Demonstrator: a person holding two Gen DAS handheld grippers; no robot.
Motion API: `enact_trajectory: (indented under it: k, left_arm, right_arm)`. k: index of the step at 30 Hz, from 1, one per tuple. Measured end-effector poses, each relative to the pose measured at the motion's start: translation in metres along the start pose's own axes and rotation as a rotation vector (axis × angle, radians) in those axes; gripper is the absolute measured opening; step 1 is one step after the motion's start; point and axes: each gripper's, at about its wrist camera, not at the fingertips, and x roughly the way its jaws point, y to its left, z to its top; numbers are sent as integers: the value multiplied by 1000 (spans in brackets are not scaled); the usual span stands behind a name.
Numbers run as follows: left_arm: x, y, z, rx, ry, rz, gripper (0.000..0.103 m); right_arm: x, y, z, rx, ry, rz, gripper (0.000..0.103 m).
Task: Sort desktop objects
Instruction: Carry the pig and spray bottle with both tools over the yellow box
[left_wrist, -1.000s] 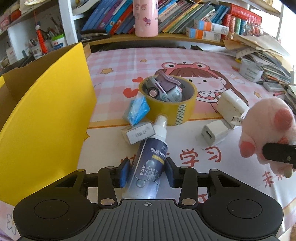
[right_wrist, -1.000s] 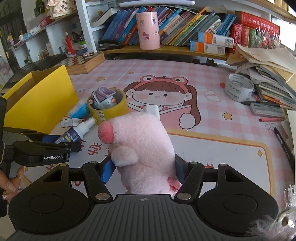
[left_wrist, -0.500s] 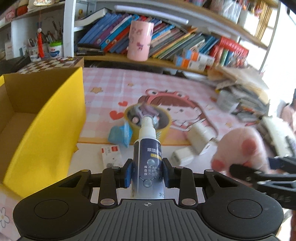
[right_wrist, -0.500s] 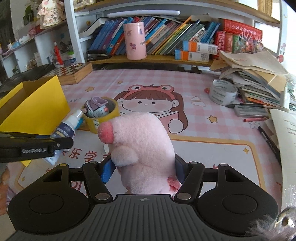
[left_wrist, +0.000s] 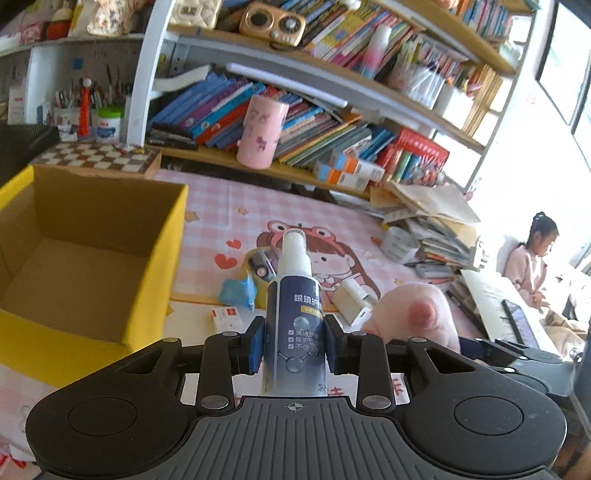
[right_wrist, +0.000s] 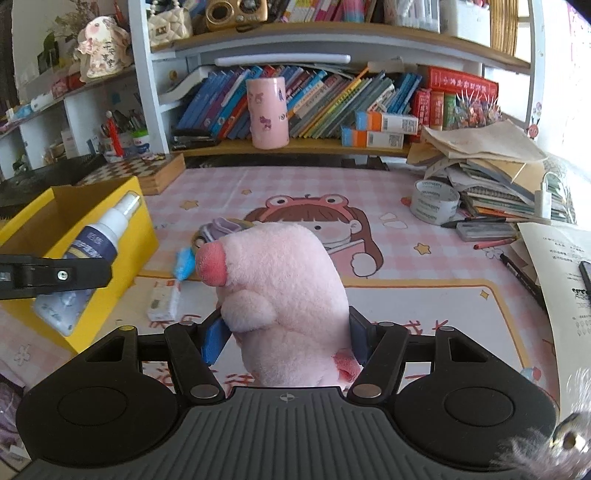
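Our left tongs (left_wrist: 294, 345) clenched the spray bottle (left_wrist: 295, 325) beside the yellow box (left_wrist: 92, 258); our right tongs (right_wrist: 286, 332) clenched the pink plush (right_wrist: 280, 295) above tape roll (right_wrist: 436, 201) clutter mid-desk.

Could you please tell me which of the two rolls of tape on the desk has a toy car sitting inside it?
The yellow tape roll beside the blue packet; the toy car sits in its core. The white tape roll near the paper stack looks empty.

Home study desk: crammed bookshelves (right_wrist: 332, 107), cartoon desk mat (right_wrist: 369, 192), pen pots (left_wrist: 107, 125)
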Motion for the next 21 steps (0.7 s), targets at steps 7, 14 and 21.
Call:
enact_trajectory:
  k: [7, 14, 21]
  left_arm:
    - [-39, 26, -6, 7, -46, -19, 31]
    - [-92, 63, -31, -24, -80, 10, 31]
    - [-129, 97, -57, -47, -53, 18, 31]
  right_arm:
    - [-19, 34, -8, 5, -48, -26, 61]
    - [-36, 73, -14, 52, -31, -16, 61]
    - [-63, 135, -38, 16, -11, 41, 61]
